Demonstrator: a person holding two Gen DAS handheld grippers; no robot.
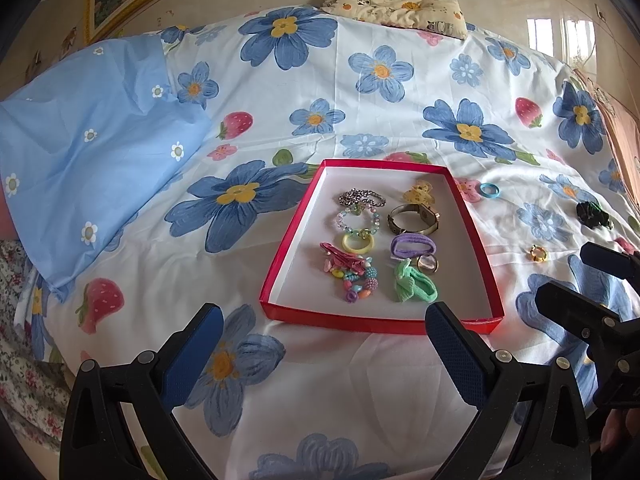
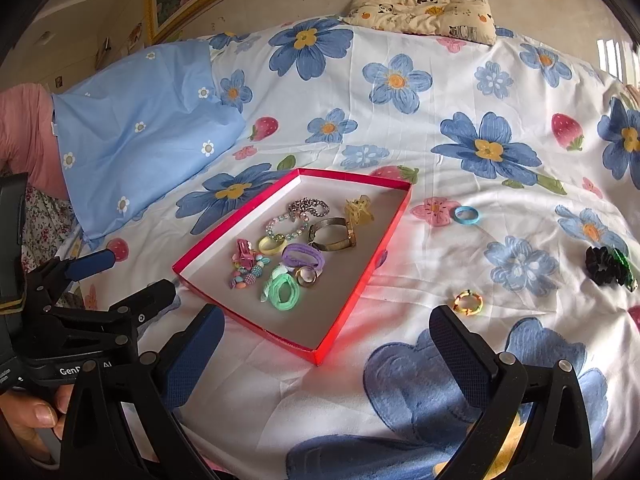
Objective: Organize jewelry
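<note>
A red-rimmed tray lies on the flowered bedsheet and holds several pieces: a chain, bead bracelets, a watch, hair ties and rings. Outside it, to its right, lie a blue ring, a black scrunchie and a yellow multicoloured ring. My left gripper is open and empty, just before the tray's near edge. My right gripper is open and empty, near the tray's right corner, with the yellow ring just beyond its right finger.
A light blue pillow lies at the left. A small patterned cushion sits at the far edge by the wall. The other gripper shows at the edge of each view: the right gripper and the left gripper.
</note>
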